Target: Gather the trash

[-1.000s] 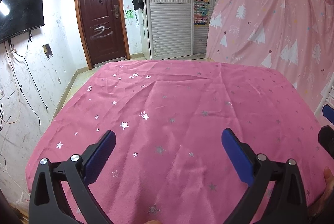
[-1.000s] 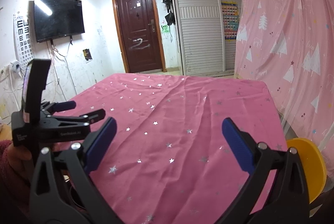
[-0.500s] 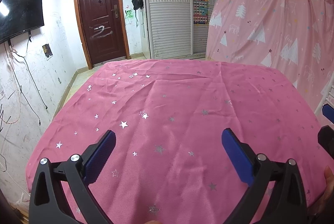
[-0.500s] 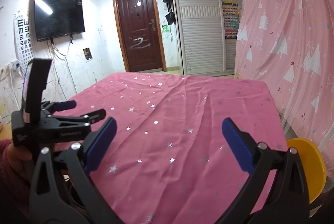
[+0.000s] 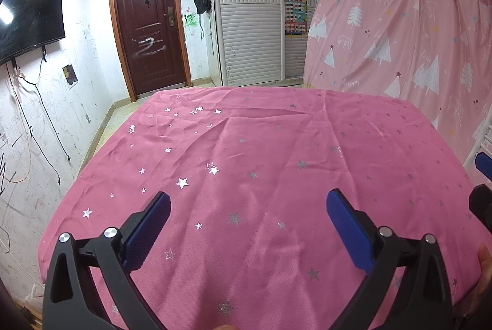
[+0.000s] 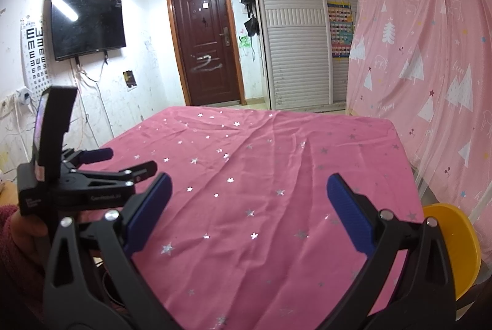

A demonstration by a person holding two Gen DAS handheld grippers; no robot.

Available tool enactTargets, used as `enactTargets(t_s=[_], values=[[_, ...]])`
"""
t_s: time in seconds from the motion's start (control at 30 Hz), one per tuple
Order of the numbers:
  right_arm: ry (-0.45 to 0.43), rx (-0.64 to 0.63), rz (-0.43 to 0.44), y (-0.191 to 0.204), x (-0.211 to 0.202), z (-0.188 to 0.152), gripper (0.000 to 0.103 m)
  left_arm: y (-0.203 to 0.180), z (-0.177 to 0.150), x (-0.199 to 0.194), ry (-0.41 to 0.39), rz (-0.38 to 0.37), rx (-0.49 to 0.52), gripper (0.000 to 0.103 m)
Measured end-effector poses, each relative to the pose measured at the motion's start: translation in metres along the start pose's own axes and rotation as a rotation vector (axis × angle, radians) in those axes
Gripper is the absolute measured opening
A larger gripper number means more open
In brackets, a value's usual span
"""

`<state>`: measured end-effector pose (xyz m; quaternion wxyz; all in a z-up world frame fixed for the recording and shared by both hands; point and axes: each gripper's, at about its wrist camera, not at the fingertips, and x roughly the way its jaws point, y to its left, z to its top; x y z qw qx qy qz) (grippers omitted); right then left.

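Slightly shiny pink cloth (image 5: 261,176) with glittery stars; glossy yellow plastic bowl (image 6: 458,247).

Left gripper (image 5: 248,207): black plastic arms, silver screws at the joints, ribbed blue pads (image 5: 147,230). Right gripper (image 6: 249,191) has the same build. At lower left of the right view, a dark red knit sleeve (image 6: 13,247) and small white lettering on the left gripper's black body.

Both wrist cameras sit low over the near edge of the pink star-printed surface (image 5: 261,161), looking forward across it toward the brown door (image 5: 147,22) and the louvred wardrobe (image 5: 249,32). The right view stands further right and slightly higher, taking in the left claw (image 6: 120,161) at its left edge. Both share the surface, door, wardrobe and pink curtain (image 5: 399,38).
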<state>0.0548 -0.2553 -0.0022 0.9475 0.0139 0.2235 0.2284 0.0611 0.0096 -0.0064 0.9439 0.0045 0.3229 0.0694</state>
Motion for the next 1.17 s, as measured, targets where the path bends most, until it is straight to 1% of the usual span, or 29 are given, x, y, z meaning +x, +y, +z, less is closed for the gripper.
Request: enactTargets(t_s=[0.6, 0.9, 1.17], values=[[0.001, -0.002, -0.001, 0.0012, 0.0005, 0.0001, 0.097, 0.0008, -0.0019, 0.0011, 0.004, 0.005, 0.006, 0.095], [0.000, -0.002, -0.002, 0.0012, 0.0004, 0.0000, 0.097, 0.0017, -0.0047, 0.0005, -0.010, 0.012, 0.012, 0.095], [0.002, -0.004, -0.003, 0.0021, 0.0013, 0.0005, 0.097, 0.0049, -0.0027, 0.0023, 0.006, 0.007, 0.002, 0.095]])
